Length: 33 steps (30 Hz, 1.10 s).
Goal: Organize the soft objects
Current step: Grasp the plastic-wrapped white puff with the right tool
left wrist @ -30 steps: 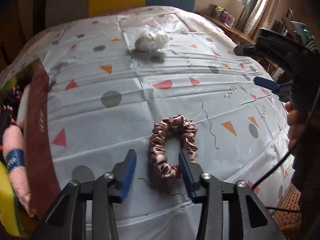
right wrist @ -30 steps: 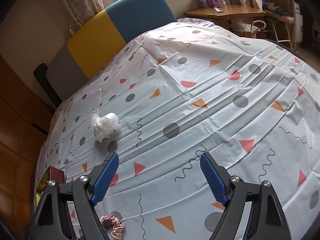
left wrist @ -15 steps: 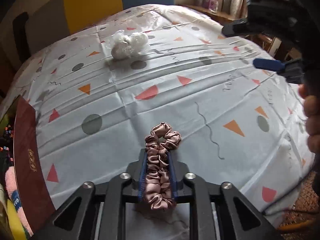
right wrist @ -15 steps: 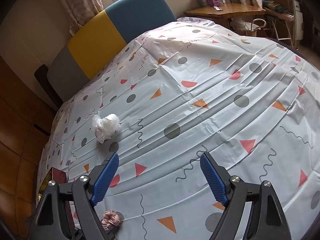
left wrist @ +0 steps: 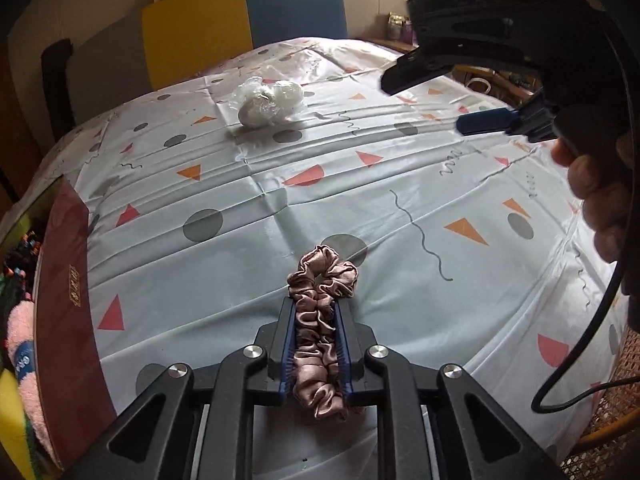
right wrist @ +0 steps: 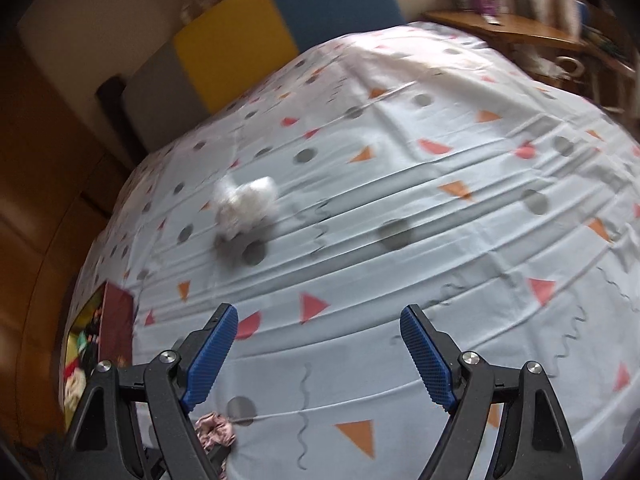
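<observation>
Open tablecloth [left wrist: 280, 184] ahead; only a plastic-wrapped bundle [left wrist: 270, 102] (far side) interrupts it.

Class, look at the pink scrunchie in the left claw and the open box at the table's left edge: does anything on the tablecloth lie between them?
Nothing visible does. The left claw pinches the pink scrunchie, and only bare tablecloth lies between it and the box. The plastic-wrapped white bundle sits far off that path.
</observation>
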Available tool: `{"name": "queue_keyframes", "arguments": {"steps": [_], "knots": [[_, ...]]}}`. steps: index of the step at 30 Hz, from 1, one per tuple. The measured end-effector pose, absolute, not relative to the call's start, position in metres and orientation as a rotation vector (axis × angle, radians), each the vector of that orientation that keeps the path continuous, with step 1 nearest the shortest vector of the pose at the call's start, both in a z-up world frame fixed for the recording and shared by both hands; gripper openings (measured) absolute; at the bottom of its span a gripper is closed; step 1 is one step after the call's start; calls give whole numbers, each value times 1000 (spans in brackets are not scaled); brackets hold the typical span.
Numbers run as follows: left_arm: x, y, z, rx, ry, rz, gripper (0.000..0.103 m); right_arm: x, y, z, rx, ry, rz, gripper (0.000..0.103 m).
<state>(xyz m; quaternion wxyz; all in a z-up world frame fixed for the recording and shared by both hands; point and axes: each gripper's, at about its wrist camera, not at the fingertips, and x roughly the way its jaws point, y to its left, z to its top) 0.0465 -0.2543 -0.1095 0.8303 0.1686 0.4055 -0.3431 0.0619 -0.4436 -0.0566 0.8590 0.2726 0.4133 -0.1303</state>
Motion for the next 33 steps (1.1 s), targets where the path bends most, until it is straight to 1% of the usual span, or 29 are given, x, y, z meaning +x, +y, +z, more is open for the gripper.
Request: {"name": "queue_keyframes", "arguments": {"steps": [5,10,11,12,13,17,18,19,20,22,23,24,25,30,33], "knots": [[46,-251,-111,323,844,-737,17,103,-426,-48,445,903,-173,84],[49,-248,-112,287,856,-749,17,166,-424,-48,413,922,-140,84],[50,-248,-112,280,858,-753,17,180,-424,-49,406,927,-139,87],[51,-247,-112,273,860,-756,17,193,-422,-50,392,934,-138,92],[51,-247,-112,268,861,-759,17,206,-421,-52,370,944,-138,94],[52,-246,-112,259,860,-764,17,250,-419,-68,319,1016,-156,94],[52,-246,-112,257,860,-765,17,257,-417,-74,309,1031,-162,90],[52,-246,-112,255,861,-766,17,263,-415,-83,298,1055,-164,80],[52,-246,-112,254,861,-767,17,266,-414,-88,292,1069,-161,60],[51,-245,-112,251,860,-768,17,263,-409,-87,275,1053,-149,54],[51,-245,-112,252,859,-767,17,259,-407,-84,268,1048,-134,49],[50,-246,-112,255,857,-766,17,254,-406,-80,257,1040,-130,46],[50,-245,-112,258,854,-764,17,246,-403,-74,245,1025,-130,46],[48,-246,-112,267,849,-759,17,189,-394,-52,213,1005,-110,45],[47,-248,-112,276,844,-754,17,150,-390,-53,210,1027,-124,45]]}}
